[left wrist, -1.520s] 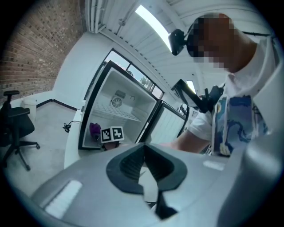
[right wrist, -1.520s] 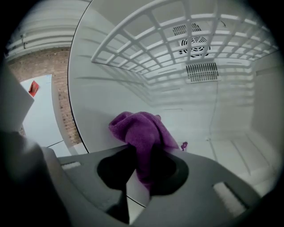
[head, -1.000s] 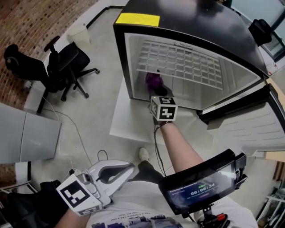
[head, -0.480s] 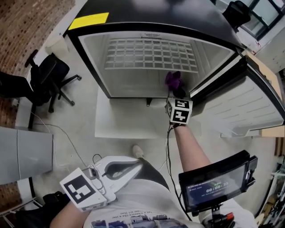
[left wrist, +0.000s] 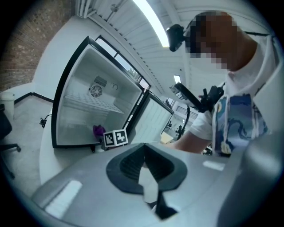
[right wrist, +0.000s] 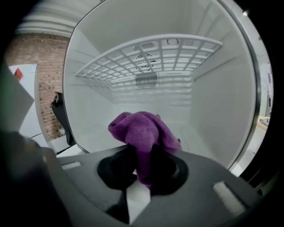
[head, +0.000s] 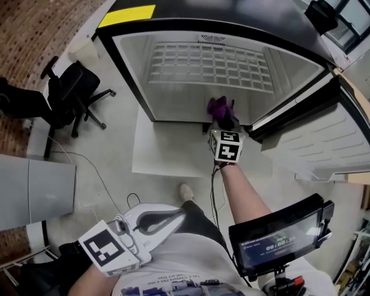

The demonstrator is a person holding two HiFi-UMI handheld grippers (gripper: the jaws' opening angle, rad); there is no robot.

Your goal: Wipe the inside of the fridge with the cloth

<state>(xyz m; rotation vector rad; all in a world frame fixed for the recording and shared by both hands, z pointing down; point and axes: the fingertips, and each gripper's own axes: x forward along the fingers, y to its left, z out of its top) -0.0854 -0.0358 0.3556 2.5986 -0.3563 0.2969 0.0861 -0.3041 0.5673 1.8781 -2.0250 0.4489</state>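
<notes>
Though only a tuft overhead, cloth (right wrist: 141, 129) plainly clenched in right claw (right wrist: 143, 156); left claw (left wrist: 144, 153) closed.

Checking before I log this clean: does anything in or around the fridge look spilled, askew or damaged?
Nothing stands out. The fridge is empty, its wire shelf sits straight, and no spill shows. The right gripper is shut on the purple cloth at the opening.

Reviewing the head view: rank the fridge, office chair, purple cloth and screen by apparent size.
1. fridge
2. office chair and screen: these look about alike, and the screen sits nearer the camera, so they are not ranked against each other
3. purple cloth
</notes>
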